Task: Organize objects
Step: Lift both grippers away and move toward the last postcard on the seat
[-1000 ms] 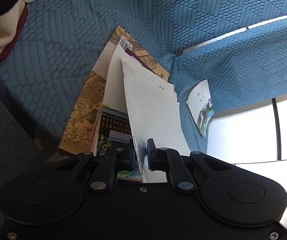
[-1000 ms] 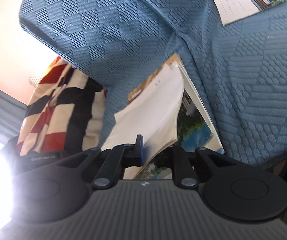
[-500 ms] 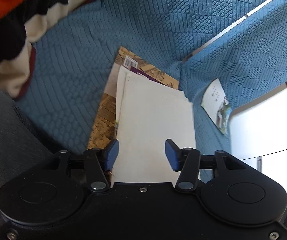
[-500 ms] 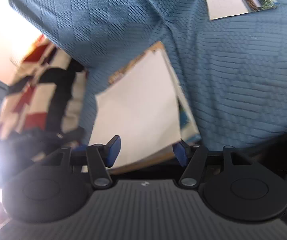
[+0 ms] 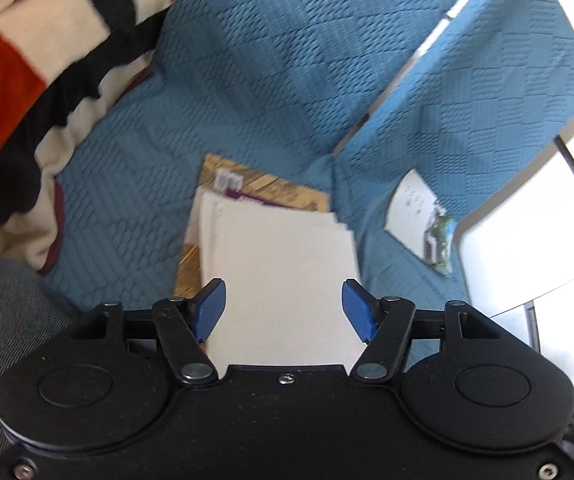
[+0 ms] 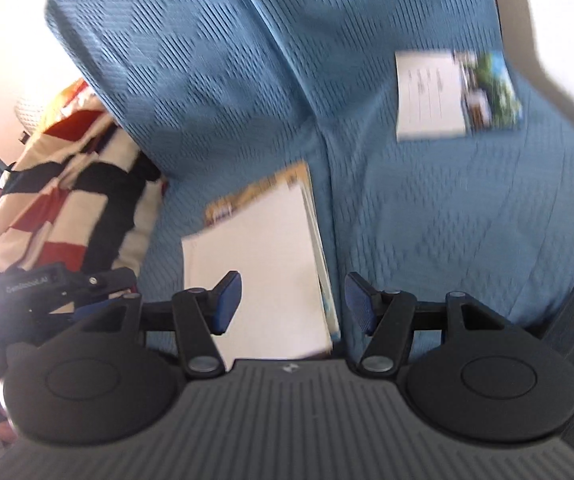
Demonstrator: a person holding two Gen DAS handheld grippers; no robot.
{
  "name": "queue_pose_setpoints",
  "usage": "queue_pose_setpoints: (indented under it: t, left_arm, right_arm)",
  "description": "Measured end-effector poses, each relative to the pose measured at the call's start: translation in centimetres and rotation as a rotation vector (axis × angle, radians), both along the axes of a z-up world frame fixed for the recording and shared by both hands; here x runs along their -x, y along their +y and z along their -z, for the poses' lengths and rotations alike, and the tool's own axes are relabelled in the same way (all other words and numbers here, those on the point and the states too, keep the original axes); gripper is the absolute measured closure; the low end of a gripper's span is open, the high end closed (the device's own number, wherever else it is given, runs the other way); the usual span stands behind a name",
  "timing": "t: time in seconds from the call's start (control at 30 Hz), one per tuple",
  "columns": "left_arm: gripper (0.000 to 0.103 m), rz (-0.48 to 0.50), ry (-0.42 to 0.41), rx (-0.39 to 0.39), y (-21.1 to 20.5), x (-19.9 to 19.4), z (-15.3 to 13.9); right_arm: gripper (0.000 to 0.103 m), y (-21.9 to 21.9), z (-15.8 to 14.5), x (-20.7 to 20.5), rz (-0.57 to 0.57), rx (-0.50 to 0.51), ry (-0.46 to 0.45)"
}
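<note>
left hand-held gripper: your jaws are opening, blue pads clear of everything; you hold nothing.
right hand-held gripper: your jaws stand apart and grip nothing.
stack of booklets: lies flat on the blue sofa cover, straight ahead of and below your left hand-held gripper; its white top sheet shows between the two pads but does not touch them.
stack from the right: the same pile sits below your right hand-held gripper, mostly towards the left pad; its right edge falls short of the right pad.
under the white sheet: a tan patterned cover peeks out at the far end, with a purple strip and a barcode.
loose leaflet: lies apart from the stack, ahead and to the right of your left hand-held gripper; from your right hand-held gripper it is far ahead and to the right.
striped blanket: red, black and cream, bunched up to the far left of both hand-held grippers.
</note>
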State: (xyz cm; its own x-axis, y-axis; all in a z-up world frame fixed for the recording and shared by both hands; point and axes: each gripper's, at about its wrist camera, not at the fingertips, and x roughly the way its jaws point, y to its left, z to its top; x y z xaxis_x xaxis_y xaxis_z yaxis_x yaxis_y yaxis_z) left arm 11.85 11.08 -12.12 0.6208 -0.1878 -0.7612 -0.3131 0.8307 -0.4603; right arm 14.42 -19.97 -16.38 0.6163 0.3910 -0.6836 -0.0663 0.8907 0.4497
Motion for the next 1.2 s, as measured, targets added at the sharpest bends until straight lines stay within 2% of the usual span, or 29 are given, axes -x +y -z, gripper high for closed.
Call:
queue_pose_setpoints:
  t: [0.07, 0.3, 0.6, 0.7, 0.8, 0.87, 0.97, 1.2]
  left_arm:
    - [0.038, 0.017, -0.029, -0.023, -0.7, -0.3, -1.4]
    - [0.022, 0.07, -0.137, -0.112, -3.5, -0.7, -6.0]
    - [0.017, 0.124, -0.205, -0.208, -7.2, -0.5, -9.6]
    - [0.015, 0.14, -0.223, -0.223, -8.4, -0.4, -9.9]
    - [0.015, 0.164, -0.214, -0.266, -10.0, -0.7, -9.6]
    - [0.015, 0.181, -0.209, -0.245, -10.7, -0.9, -9.2]
    - [0.014, 0.211, -0.203, -0.262, -12.2, -0.9, -8.7]
    - [0.011, 0.273, -0.207, -0.249, -15.2, -1.7, -8.0]
  right_arm:
    - [0.042, -0.2, -1.4, 0.1, -0.001, 0.021, -0.05]
    - [0.042, -1.3, -5.5, 0.8, 0.004, 0.056, -0.181]
    - [0.042, -2.7, -8.2, 2.5, 0.036, 0.06, -0.269]
    - [0.042, -3.2, -8.5, 3.2, 0.043, 0.075, -0.289]
    - [0.036, -3.9, -8.0, 3.8, 0.063, 0.092, -0.297]
    - [0.035, -4.4, -7.4, 4.0, 0.086, 0.096, -0.271]
    - [0.035, -5.4, -6.6, 4.5, 0.111, 0.093, -0.247]
    - [0.035, -7.4, -6.1, 6.0, 0.179, 0.164, -0.245]
